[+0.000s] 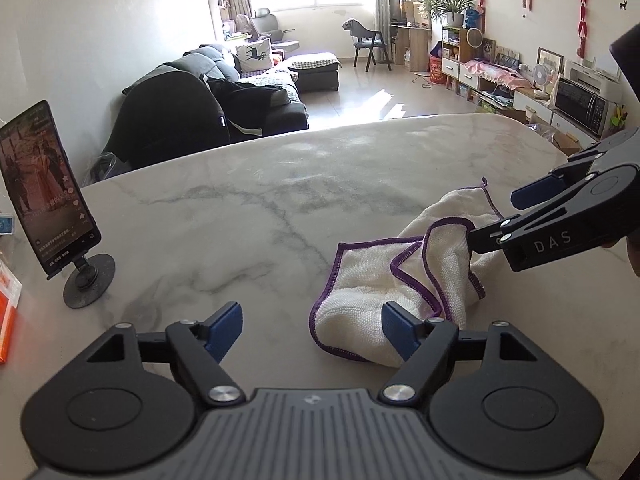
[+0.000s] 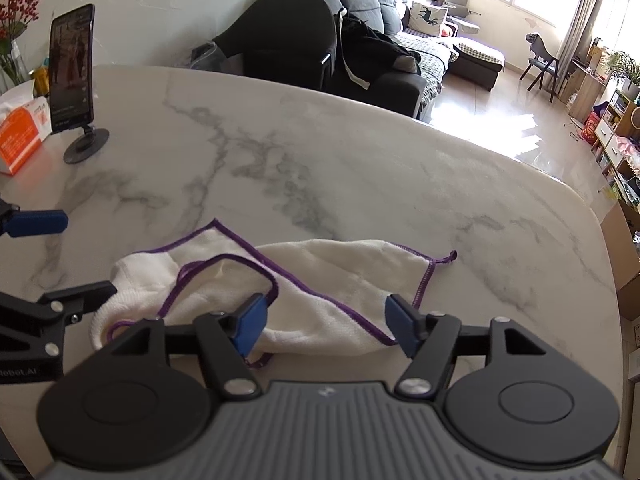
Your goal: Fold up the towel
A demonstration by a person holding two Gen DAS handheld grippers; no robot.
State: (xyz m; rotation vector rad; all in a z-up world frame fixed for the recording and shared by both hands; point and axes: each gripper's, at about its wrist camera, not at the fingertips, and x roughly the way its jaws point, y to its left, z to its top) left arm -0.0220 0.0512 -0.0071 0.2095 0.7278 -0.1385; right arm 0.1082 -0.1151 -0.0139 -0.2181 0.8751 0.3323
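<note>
Two claws show in the left wrist view, both near a white towel with purple stitched edging that lies crumpled on the marble worktop. The left claw stands wide, gripping nothing; its right blue pad sits against the near edge of the towel while its left pad is over bare marble beside the towel. The right claw reaches in from the far side of the towel, also spread, its lower finger touching the raised fold of cloth and its upper blue pad clear above it. Well away from the towel, toward the worktop's left end, a phone with a lit screen leans on a round black stand, and an orange box lies past it at the frame's edge. In the right wrist view, the right claw is wide, with the towel spread loosely in front of and between its blue pads; the left pad overlaps a looped purple hem, though whether it touches is unclear. The left claw enters beside the towel's left end, its fingers apart, the lower one close against the bunched cloth. Beyond the towel the phone stands with the orange box just beside it, and a dark sofa lies past the worktop's far rim.
</note>
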